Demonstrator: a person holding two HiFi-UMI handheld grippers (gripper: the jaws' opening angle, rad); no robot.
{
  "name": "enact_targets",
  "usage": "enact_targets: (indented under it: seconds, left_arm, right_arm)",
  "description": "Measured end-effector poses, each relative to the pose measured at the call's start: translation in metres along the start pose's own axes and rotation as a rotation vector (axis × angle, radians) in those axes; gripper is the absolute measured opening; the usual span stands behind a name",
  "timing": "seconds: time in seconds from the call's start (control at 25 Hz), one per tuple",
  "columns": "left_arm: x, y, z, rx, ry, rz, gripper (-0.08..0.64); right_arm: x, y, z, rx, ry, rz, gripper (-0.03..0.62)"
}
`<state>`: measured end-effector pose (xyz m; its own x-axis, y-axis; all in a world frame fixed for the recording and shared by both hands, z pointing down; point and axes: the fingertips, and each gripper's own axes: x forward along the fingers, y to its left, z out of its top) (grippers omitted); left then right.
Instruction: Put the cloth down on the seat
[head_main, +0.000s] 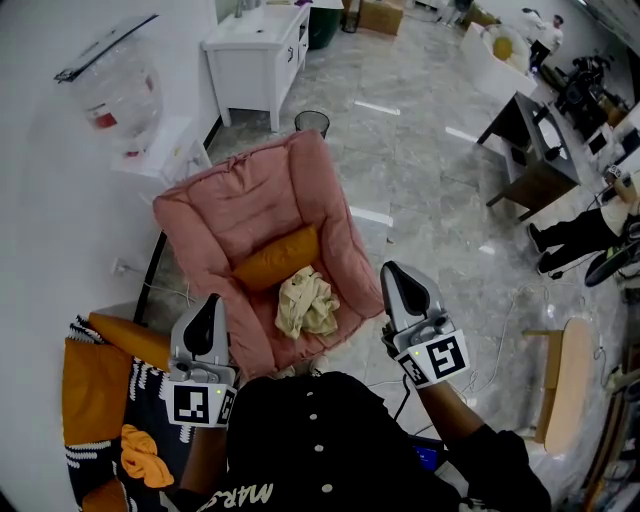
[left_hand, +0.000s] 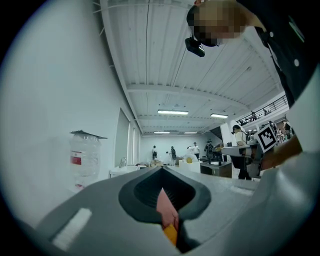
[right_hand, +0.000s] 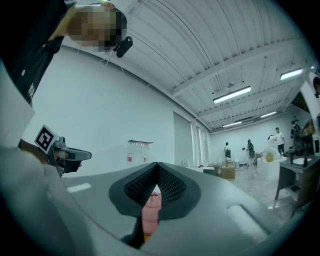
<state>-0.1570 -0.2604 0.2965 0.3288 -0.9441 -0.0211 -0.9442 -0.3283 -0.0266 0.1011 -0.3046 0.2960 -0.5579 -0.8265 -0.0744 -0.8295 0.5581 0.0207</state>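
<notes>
A crumpled cream cloth lies on the seat of a pink armchair, just in front of an orange cushion. No gripper touches it. My left gripper is held near my body, by the chair's front left corner, jaws shut and empty. To the right of the chair's front is my right gripper, also shut and empty. In the left gripper view the left gripper points up at the room, with a sliver of pink in its slit. The right gripper looks the same in its own view.
A white cabinet and a black bin stand behind the chair. A water bottle sits at the left wall. An orange and patterned seat is at my left, a wooden stool at my right. Desks and people are farther right.
</notes>
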Motion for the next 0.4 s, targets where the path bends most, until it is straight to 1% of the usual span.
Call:
enact_targets:
  seconds: [0.4]
  left_arm:
    - [-0.0016,-0.0024,0.0001,-0.003,0.003,-0.006,0.001]
  right_arm:
    - [-0.0019,-0.0025,0.0025,-0.014,-0.003,-0.008,0.026]
